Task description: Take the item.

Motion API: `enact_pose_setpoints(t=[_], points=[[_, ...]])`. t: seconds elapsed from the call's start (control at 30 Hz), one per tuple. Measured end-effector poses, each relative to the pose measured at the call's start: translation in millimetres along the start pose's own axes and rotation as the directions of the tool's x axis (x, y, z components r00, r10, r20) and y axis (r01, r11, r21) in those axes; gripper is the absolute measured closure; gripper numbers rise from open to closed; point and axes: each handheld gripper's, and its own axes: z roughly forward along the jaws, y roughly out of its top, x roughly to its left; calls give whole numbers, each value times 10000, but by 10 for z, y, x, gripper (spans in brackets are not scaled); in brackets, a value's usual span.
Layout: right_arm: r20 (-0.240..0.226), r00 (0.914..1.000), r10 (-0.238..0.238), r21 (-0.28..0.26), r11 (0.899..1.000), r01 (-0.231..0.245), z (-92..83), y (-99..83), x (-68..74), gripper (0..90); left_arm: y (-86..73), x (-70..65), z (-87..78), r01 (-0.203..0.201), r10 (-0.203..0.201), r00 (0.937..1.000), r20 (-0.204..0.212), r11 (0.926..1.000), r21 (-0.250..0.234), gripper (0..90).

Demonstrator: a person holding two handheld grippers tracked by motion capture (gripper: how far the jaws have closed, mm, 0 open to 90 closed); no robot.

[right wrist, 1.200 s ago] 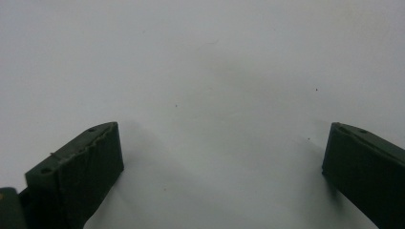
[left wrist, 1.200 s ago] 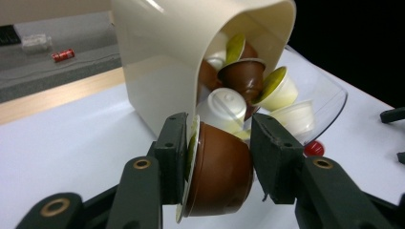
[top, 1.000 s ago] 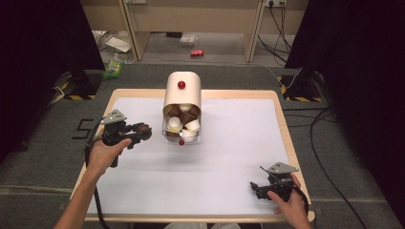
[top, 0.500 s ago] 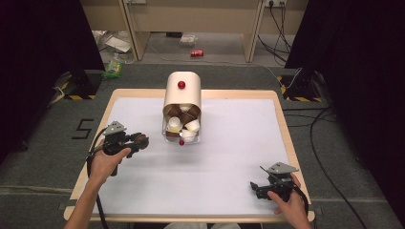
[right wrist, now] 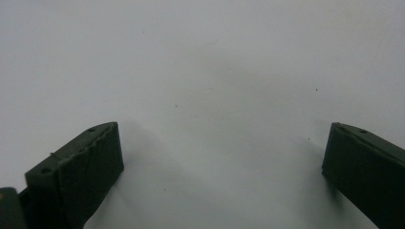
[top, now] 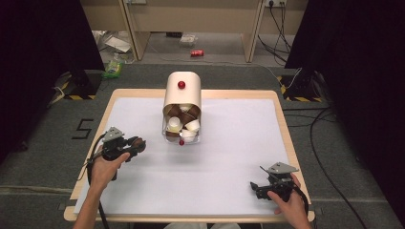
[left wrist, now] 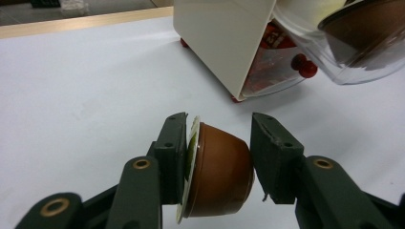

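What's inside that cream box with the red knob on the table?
The cream box opens toward the person into a clear drawer holding brown and white capsules. How many lie deeper inside the box is hidden. The left gripper holds one brown capsule.

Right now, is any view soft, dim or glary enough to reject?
High view: sharp table, black surroundings. Left gripper view: brown capsule crisp, dispenser cropped. Right gripper view: dim, grey vignetting, jaws soft; usable.
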Motion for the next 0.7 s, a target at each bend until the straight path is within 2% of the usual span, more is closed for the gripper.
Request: enact_pose_setpoints(t=[0.17, 0.27, 0.47, 0.7], points=[[1, 10000, -3, -1, 10000, 3, 0, 0, 0, 5, -61, -8, 53, 65, -65, 10000, -38, 10000, 18, 576], [2, 10000, -7, -4, 10000, 7, 0, 0, 0, 5, -85, -8, 81, -112, 117, 9996, -259, 9997, 196, 576], [11, 10000, -16, -11, 10000, 16, -1, -1, 1, 6, -103, -1, 106, -141, 148, 9995, -289, 9996, 263, 575], [26, 10000, -26, -23, 10000, 26, -1, -1, 4, 7, -208, 50, 185, -23, 42, 9993, -384, 9987, 502, 573]])
